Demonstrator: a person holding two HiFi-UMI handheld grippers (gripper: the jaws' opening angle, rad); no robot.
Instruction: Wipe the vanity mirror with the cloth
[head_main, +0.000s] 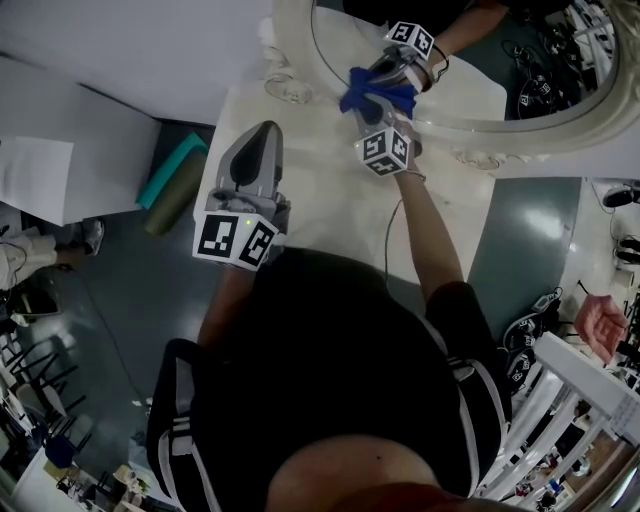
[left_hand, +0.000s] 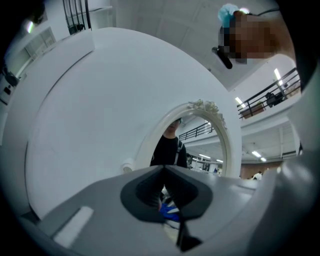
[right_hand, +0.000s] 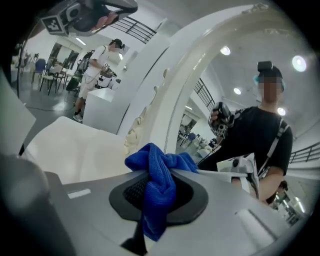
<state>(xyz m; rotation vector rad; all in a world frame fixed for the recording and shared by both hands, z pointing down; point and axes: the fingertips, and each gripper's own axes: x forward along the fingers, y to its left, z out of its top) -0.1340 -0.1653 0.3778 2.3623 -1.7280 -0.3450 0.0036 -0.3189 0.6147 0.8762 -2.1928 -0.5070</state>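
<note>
The oval vanity mirror (head_main: 500, 80) in its ornate white frame (head_main: 520, 135) stands at the back of the white vanity top (head_main: 320, 200). My right gripper (head_main: 372, 105) is shut on a bunched blue cloth (head_main: 375, 92), which is pressed at the lower left of the glass. In the right gripper view the cloth (right_hand: 157, 175) hangs out between the jaws, right by the frame (right_hand: 180, 85). My left gripper (head_main: 265, 135) hovers over the table's left side, short of the mirror (left_hand: 200, 145). Its jaws meet with nothing between them.
A small clear glass piece (head_main: 285, 90) sits at the table's back left, beside the frame. A teal roll (head_main: 175, 180) lies on the dark floor left of the table. Another person's hand (head_main: 600, 325) and white railings show at the right edge.
</note>
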